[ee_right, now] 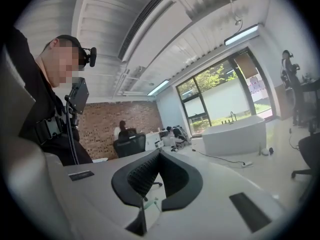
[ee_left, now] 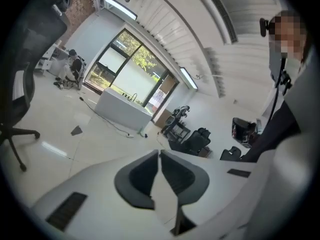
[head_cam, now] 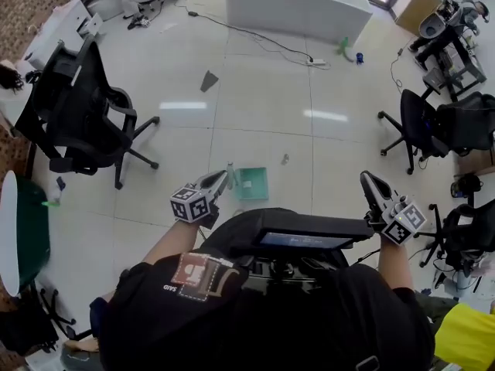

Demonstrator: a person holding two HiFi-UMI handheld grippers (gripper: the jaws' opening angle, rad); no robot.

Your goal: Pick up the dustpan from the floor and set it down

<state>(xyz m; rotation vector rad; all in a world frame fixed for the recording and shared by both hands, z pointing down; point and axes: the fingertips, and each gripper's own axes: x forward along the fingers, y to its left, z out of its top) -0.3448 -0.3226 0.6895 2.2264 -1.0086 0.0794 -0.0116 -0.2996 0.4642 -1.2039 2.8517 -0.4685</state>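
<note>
Pale tiled floor [head_cam: 263, 122]: green dustpan [head_cam: 252, 182] lies just right of the left gripper [head_cam: 222, 177] fingertips and below them. Right gripper [head_cam: 366, 178] sits well apart, so left is nearer. Both pairs of jaws are together, nothing held.

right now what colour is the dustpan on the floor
The dustpan is pale teal green; the head view shows it best.

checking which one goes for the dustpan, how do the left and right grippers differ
In the head view the left gripper has its tips close beside the green dustpan; the right gripper is well off to its right. The left gripper leans toward the picture's upper right, the right gripper toward its upper left. Both are shut with nothing between the jaws.
</note>
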